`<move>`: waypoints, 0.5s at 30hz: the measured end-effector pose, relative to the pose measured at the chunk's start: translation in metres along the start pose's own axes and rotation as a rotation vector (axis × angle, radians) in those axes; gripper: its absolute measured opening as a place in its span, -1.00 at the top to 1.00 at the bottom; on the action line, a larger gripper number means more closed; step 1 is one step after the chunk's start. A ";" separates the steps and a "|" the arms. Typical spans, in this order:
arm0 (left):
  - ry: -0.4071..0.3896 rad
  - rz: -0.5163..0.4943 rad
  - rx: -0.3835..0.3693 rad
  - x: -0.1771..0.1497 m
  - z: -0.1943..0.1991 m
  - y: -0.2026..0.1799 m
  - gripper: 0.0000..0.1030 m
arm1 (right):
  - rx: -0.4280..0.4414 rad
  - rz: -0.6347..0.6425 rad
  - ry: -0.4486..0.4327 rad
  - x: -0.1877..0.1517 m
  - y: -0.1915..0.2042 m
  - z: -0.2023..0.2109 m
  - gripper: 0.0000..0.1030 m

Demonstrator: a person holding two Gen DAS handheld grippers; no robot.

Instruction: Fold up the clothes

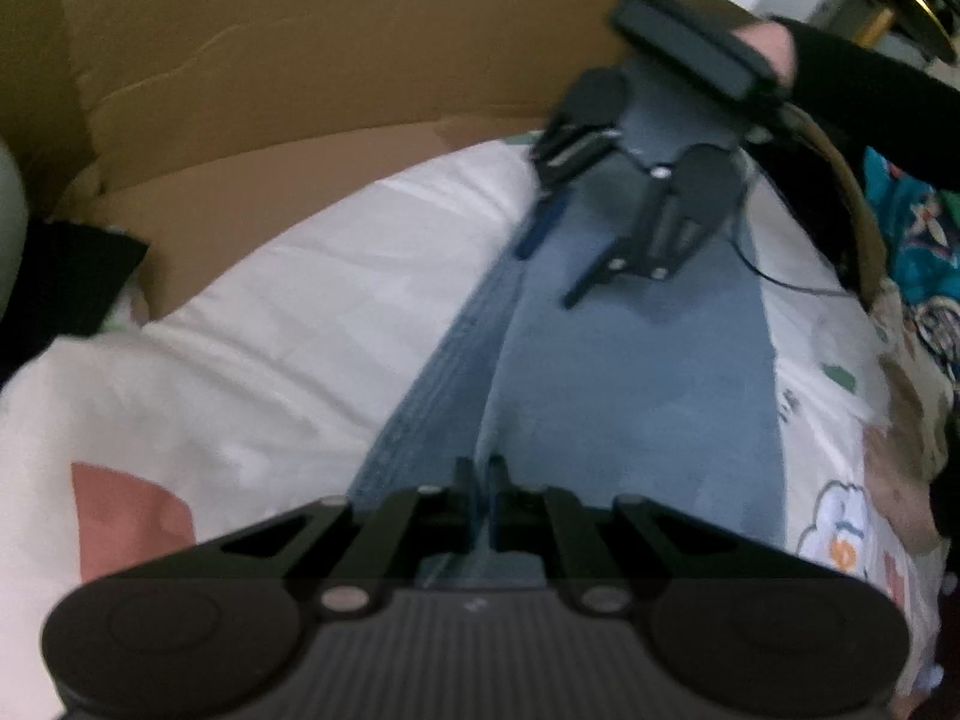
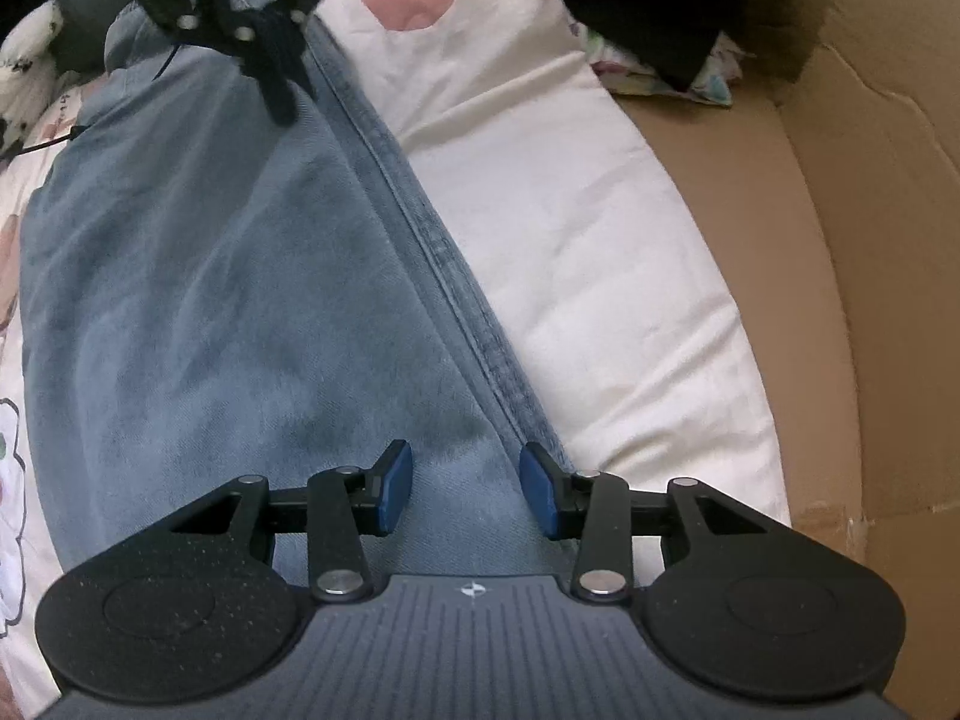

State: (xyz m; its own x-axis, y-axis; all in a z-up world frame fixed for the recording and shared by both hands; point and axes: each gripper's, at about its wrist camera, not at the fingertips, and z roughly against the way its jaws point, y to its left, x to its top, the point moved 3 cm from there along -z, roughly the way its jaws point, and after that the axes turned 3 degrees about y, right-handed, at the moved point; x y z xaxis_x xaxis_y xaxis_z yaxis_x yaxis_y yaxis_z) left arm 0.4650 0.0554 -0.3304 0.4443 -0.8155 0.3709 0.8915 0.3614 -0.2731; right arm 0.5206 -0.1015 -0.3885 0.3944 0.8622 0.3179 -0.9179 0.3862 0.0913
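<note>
Blue jeans (image 1: 630,390) lie stretched out lengthwise on a white printed bedsheet (image 1: 288,348). My left gripper (image 1: 480,495) is shut at the near end of the jeans, its fingers pinching the denim by the side seam. In the right wrist view the jeans (image 2: 210,300) fill the left half, and the left gripper (image 2: 282,93) shows at the top with its fingers together on the fabric edge. My right gripper (image 2: 468,489) hovers open over the other end, blue pads (image 2: 393,486) apart, the seam running past the right one. From the left wrist view, the right gripper (image 1: 546,276) is open above the denim.
A cardboard box wall (image 1: 300,90) stands along the bed's far side, seen again as a cardboard box (image 2: 870,240) at the right. Dark clothing (image 2: 648,18) lies near the pillow end. A person's black sleeve (image 1: 870,96) and a thin cable (image 1: 780,282) trail behind the right gripper.
</note>
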 end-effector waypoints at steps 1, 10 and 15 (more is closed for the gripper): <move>0.002 -0.013 -0.003 0.001 0.001 -0.003 0.94 | 0.009 0.005 0.005 0.001 -0.001 -0.001 0.10; -0.001 -0.044 0.037 -0.003 0.000 -0.003 0.94 | 0.047 -0.029 -0.024 -0.003 -0.008 0.006 0.95; -0.007 -0.036 0.084 -0.002 -0.007 0.009 0.94 | -0.017 -0.024 -0.037 -0.005 -0.002 0.010 0.97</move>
State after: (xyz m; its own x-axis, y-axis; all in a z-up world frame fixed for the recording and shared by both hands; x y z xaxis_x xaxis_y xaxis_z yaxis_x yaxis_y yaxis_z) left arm 0.4717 0.0573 -0.3397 0.4120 -0.8256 0.3855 0.9111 0.3687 -0.1841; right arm 0.5204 -0.1101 -0.3804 0.4143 0.8398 0.3507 -0.9071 0.4125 0.0839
